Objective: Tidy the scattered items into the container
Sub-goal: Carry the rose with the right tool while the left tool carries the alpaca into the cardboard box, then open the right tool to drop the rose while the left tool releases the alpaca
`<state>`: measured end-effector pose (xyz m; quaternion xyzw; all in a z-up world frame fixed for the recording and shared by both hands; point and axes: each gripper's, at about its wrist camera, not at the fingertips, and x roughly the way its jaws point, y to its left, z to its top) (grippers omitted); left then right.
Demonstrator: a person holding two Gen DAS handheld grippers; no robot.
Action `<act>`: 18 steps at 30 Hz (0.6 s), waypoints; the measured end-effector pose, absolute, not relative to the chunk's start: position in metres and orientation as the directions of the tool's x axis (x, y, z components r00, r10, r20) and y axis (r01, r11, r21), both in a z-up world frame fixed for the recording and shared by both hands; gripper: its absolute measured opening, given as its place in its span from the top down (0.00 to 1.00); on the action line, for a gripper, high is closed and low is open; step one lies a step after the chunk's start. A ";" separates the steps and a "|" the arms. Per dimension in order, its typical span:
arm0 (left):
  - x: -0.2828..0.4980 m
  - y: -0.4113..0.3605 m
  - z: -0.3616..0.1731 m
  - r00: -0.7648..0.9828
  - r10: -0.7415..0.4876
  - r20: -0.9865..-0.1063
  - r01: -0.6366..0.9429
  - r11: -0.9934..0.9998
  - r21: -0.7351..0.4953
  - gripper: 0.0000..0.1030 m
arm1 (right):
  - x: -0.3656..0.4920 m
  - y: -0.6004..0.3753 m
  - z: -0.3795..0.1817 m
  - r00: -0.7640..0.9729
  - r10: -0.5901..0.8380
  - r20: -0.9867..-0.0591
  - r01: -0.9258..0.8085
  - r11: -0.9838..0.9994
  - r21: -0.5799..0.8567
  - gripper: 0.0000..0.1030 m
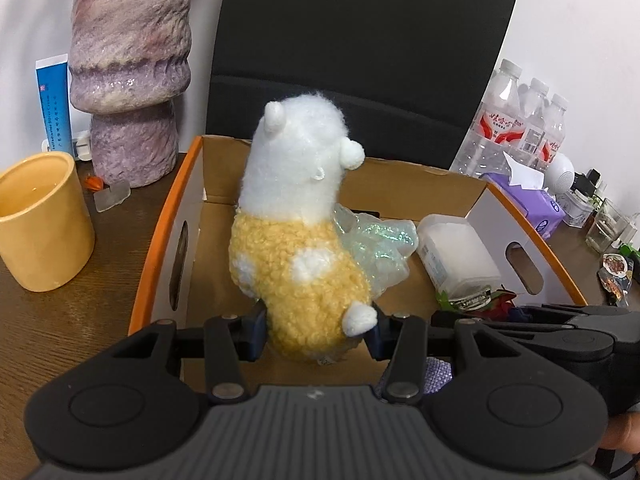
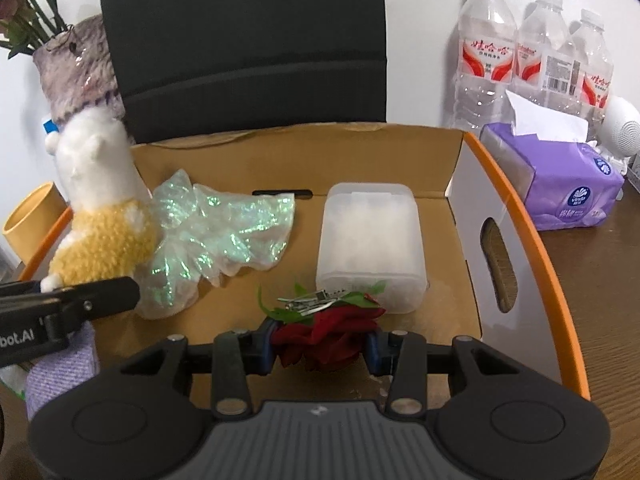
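My left gripper (image 1: pixel 316 336) is shut on a white and yellow plush toy (image 1: pixel 296 232), held upright above the left side of the orange-rimmed cardboard box (image 1: pixel 160 240). The plush (image 2: pixel 100 208) and the left gripper's finger (image 2: pixel 80 304) also show in the right wrist view. My right gripper (image 2: pixel 320 350) is shut on a red fabric rose (image 2: pixel 324 340) low inside the box (image 2: pixel 552 264) near its front. In the box lie an iridescent plastic bag (image 2: pixel 216 232), a frosted plastic case (image 2: pixel 370 240) and a small metal clip (image 2: pixel 312 302).
A yellow mug (image 1: pixel 40 220) and a purple furry vase (image 1: pixel 128 72) stand left of the box. Water bottles (image 2: pixel 532 56) and a purple tissue pack (image 2: pixel 560 184) stand to its right. A black chair back (image 2: pixel 240 40) is behind. A lilac cloth (image 2: pixel 60 368) lies at the front left.
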<state>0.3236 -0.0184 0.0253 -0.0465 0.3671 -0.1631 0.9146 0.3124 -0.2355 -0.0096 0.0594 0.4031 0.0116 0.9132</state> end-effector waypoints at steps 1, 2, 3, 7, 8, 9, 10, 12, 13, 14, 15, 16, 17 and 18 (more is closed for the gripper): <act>0.324 -0.017 0.023 0.675 -0.338 -0.656 0.263 0.941 -0.214 0.54 | 0.313 -0.236 -0.010 0.676 0.067 -0.734 0.029 0.993 0.118 0.61; 0.324 -0.017 0.021 0.672 -0.340 -0.658 0.262 0.940 -0.218 0.54 | 0.313 -0.236 -0.011 0.677 0.065 -0.733 0.031 0.993 0.117 0.60; 0.325 -0.017 0.019 0.669 -0.341 -0.661 0.263 0.940 -0.218 0.53 | 0.313 -0.237 -0.012 0.679 0.063 -0.732 0.034 0.993 0.117 0.59; 0.325 -0.019 0.013 0.667 -0.337 -0.665 0.278 0.940 -0.198 0.53 | 0.315 -0.237 -0.015 0.678 0.071 -0.732 0.031 0.992 0.124 0.56; 0.325 -0.020 0.013 0.668 -0.335 -0.664 0.281 0.940 -0.191 0.52 | 0.315 -0.237 -0.015 0.680 0.072 -0.730 0.030 0.992 0.126 0.56; 0.324 -0.021 0.012 0.670 -0.334 -0.664 0.285 0.940 -0.186 0.52 | 0.314 -0.237 -0.015 0.682 0.073 -0.728 0.030 0.991 0.127 0.55; 0.324 -0.021 0.012 0.669 -0.335 -0.664 0.286 0.940 -0.186 0.52 | 0.314 -0.237 -0.015 0.684 0.072 -0.726 0.031 0.991 0.128 0.54; 0.324 -0.020 0.012 0.666 -0.341 -0.664 0.287 0.938 -0.193 0.51 | 0.314 -0.238 -0.015 0.689 0.071 -0.722 0.033 0.991 0.129 0.47; 0.323 -0.019 0.013 0.666 -0.343 -0.663 0.287 0.938 -0.197 0.50 | 0.313 -0.237 -0.014 0.691 0.065 -0.720 0.036 0.992 0.123 0.43; 0.323 -0.018 0.014 0.667 -0.344 -0.661 0.286 0.937 -0.200 0.49 | 0.313 -0.237 -0.015 0.693 0.059 -0.719 0.037 0.992 0.117 0.35; 0.322 -0.018 0.015 0.668 -0.345 -0.659 0.285 0.937 -0.203 0.47 | 0.312 -0.237 -0.015 0.698 0.057 -0.714 0.039 0.992 0.116 0.30; 0.321 -0.018 0.016 0.671 -0.346 -0.656 0.285 0.937 -0.203 0.45 | 0.311 -0.238 -0.014 0.701 0.060 -0.711 0.039 0.992 0.122 0.30; 0.319 -0.018 0.018 0.676 -0.347 -0.650 0.286 0.937 -0.202 0.43 | 0.310 -0.238 -0.014 0.705 0.062 -0.706 0.041 0.991 0.128 0.29; 0.318 -0.018 0.020 0.681 -0.348 -0.644 0.289 0.936 -0.201 0.40 | 0.309 -0.239 -0.013 0.710 0.065 -0.701 0.044 0.990 0.136 0.28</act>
